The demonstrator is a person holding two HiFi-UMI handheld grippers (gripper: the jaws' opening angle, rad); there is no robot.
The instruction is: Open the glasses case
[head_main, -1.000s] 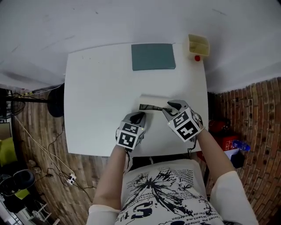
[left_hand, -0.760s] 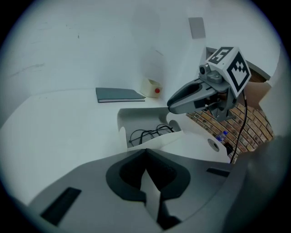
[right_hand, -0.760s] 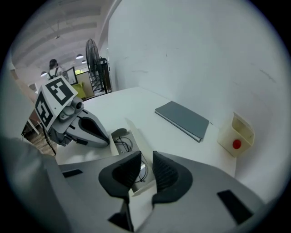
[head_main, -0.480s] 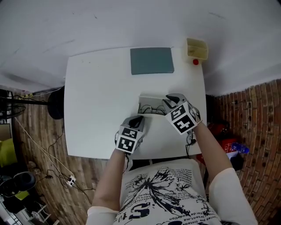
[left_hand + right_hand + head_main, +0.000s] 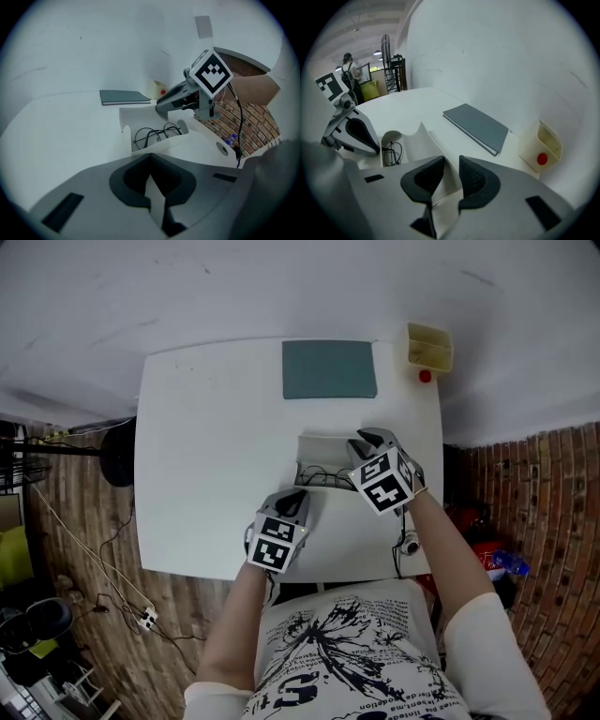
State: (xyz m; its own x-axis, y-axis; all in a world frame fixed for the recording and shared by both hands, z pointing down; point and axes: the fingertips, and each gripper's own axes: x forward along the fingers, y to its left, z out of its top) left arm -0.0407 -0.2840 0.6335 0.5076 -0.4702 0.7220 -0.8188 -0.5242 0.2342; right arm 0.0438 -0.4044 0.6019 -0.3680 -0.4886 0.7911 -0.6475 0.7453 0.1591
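White table [image 5: 206, 446] with a few things on it

A grey-green notebook [image 5: 329, 368] lay flat near the far edge, well apart from the white glasses case [image 5: 323, 448], which sat right of the middle with its lid raised and a pair of dark-rimmed glasses [image 5: 319, 474] inside. At the far right corner stood a small yellow box [image 5: 429, 346], a red knob [image 5: 425, 377] just beside it.
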